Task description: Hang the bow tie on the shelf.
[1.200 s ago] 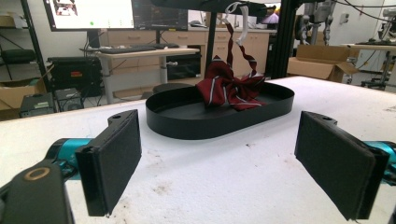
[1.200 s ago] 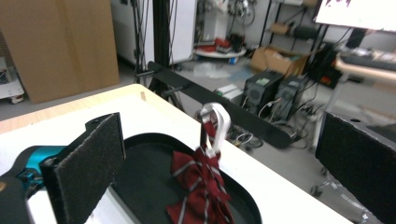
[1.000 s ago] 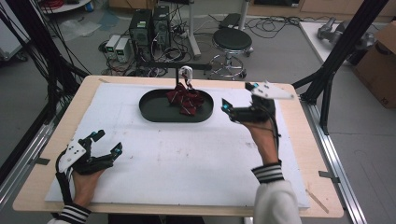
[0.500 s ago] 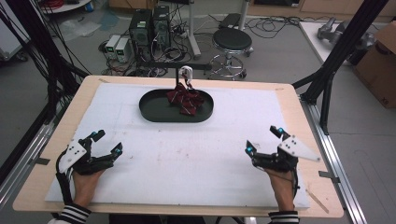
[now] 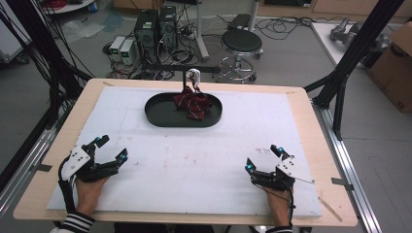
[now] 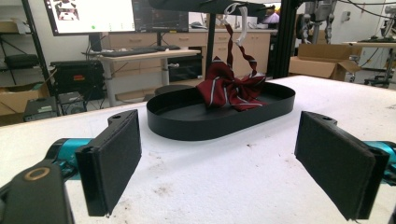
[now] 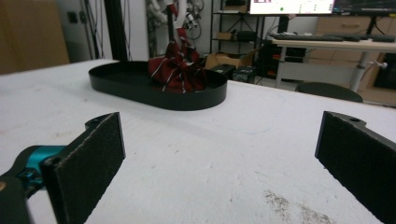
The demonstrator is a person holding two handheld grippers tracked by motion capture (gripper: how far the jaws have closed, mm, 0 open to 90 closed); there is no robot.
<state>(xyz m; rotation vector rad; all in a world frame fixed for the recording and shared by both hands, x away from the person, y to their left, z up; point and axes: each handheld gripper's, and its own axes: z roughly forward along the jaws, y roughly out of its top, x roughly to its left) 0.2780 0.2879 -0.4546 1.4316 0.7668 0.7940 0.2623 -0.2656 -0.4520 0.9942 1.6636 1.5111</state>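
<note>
A dark red striped tie (image 5: 193,104) (image 6: 229,87) (image 7: 176,70) lies crumpled in a black oval tray (image 5: 160,116) (image 6: 187,128) (image 7: 126,86) at the back middle of the white table. One end of the tie rises to a white clip (image 5: 194,75) above the tray. My left gripper (image 5: 111,148) (image 6: 219,168) rests open near the front left edge, held by a hand. At the front right my right gripper (image 5: 263,158) (image 7: 219,163) also stands open, nothing between its jaws. Both are well short of the tray.
A white sheet (image 5: 194,160) covers the wooden table top (image 5: 311,126). Black frame posts (image 5: 350,63) stand at the table's sides. A stool (image 5: 241,41) and computer boxes (image 5: 155,26) sit on the floor behind.
My right gripper has pulled back from beside the tray at the back right to the front right edge. The left gripper has not moved.
</note>
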